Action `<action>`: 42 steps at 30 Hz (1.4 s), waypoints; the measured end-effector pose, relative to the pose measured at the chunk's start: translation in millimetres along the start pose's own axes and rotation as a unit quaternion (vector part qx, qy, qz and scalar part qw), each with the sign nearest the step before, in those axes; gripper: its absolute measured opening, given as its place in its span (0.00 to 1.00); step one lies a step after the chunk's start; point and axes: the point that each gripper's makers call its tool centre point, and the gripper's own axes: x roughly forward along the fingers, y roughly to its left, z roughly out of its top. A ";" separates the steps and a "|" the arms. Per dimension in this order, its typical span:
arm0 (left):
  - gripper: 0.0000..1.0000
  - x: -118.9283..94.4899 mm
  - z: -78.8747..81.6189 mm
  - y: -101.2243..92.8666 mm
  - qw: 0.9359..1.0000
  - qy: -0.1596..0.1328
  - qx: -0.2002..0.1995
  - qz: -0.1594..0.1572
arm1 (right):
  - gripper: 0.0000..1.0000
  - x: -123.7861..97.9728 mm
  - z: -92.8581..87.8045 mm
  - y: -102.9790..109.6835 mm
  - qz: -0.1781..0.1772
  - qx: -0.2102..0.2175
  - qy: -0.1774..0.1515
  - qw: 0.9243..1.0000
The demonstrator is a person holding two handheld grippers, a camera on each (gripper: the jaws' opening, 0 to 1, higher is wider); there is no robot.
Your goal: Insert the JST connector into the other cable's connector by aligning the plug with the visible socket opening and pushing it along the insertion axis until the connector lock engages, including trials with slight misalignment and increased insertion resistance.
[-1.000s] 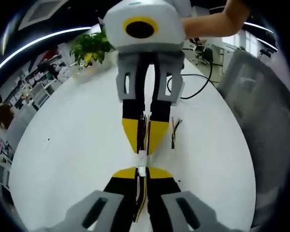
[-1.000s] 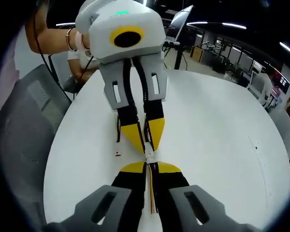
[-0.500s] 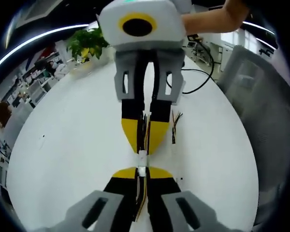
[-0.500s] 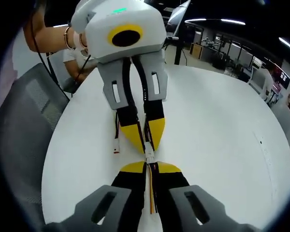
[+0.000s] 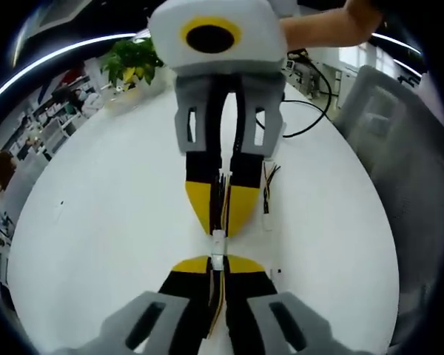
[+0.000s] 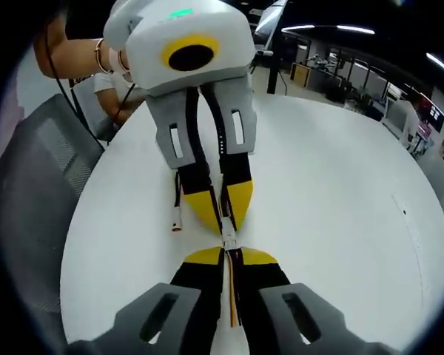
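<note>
A round white table [image 5: 118, 222] stands in an open office, with a green plant [image 5: 133, 68] at its far edge and a grey mesh chair [image 6: 29, 192] beside it.

Over the middle of the table two small white connectors meet tip to tip. In the left gripper view the near connector [image 5: 217, 260] sits clamped between the closed yellow tips of the left gripper [image 5: 217, 265], its coloured wires running back between the jaws. The far connector [image 5: 217, 238] touches it end to end and is pinched in the closed tips of the right gripper [image 5: 219, 225], which points back toward the camera.

A spare cable [image 5: 266, 188] lies on the table just right of the right gripper. A black cord [image 5: 311, 111] curls farther off, near a person's forearm [image 5: 318, 29].
</note>
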 end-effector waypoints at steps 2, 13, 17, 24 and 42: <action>0.00 1.7 -1.6 -1.2 1.000 0.003 -0.001 -0.003 | 0.04 1.2 -0.8 1.6 -0.001 -0.002 0.002 1.000; 0.00 5.4 -3.7 -5.2 1.000 0.006 0.002 -0.007 | 0.04 3.4 -6.3 5.5 0.001 0.009 -0.001 1.000; 0.00 5.7 -3.6 -5.9 1.000 0.006 0.008 -0.005 | 0.04 3.0 -6.7 5.8 0.001 0.018 -0.001 1.000; 0.00 5.1 -2.1 -6.8 1.000 0.006 0.014 -0.001 | 0.05 2.9 -8.0 5.9 0.001 0.024 -0.001 1.000; 0.12 0.7 -6.7 -2.6 1.000 0.014 -0.003 0.013 | 0.15 1.0 -3.1 1.0 -0.008 0.016 -0.014 1.000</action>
